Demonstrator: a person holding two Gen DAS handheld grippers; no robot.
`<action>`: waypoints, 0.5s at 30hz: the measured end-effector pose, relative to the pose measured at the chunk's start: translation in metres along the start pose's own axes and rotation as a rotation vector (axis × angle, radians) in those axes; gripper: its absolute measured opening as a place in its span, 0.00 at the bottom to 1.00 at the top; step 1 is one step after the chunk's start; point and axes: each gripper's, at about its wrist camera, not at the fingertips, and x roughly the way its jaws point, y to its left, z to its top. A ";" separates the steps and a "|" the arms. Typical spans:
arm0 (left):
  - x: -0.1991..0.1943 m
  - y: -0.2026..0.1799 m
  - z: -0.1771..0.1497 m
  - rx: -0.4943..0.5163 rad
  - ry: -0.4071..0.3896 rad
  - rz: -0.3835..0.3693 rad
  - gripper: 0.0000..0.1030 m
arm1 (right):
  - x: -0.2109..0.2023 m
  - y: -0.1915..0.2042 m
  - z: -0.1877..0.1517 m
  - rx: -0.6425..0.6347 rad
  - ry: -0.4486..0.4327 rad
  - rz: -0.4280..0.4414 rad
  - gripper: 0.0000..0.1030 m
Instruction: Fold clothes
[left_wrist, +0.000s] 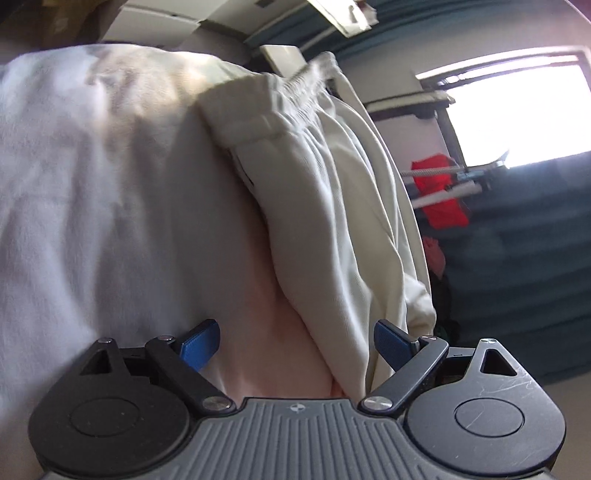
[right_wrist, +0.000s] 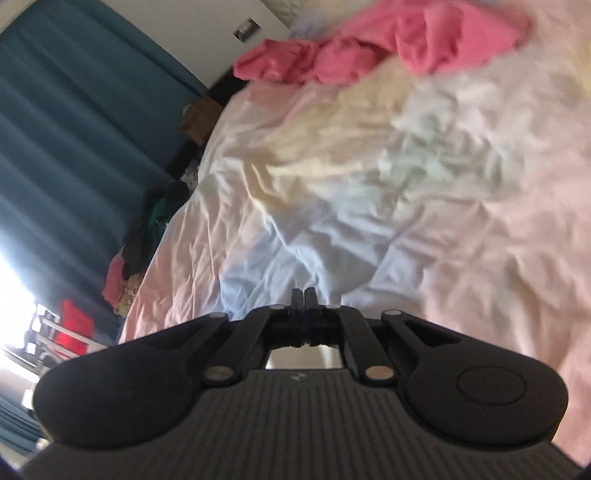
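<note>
I am holding my left gripper (left_wrist: 295, 343) with its fingers wide apart, gripping nothing, close over the cream trousers (left_wrist: 332, 192) lying on the bed sheet (left_wrist: 92, 184). My right gripper (right_wrist: 303, 295) is pinched together; whether it is nipping the pale sheet (right_wrist: 295, 243) I cannot tell. I should be taking the waistband (left_wrist: 295, 92) squarely and folding slowly.
</note>
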 end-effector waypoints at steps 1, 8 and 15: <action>0.002 0.002 0.006 -0.020 -0.007 -0.008 0.88 | 0.001 -0.002 -0.003 0.003 0.019 0.006 0.03; 0.020 0.003 0.039 -0.039 -0.088 -0.084 0.62 | 0.019 0.001 -0.014 -0.012 0.136 0.005 0.06; 0.019 0.020 0.047 -0.075 -0.147 -0.088 0.45 | 0.030 -0.006 -0.016 0.052 0.136 -0.027 0.80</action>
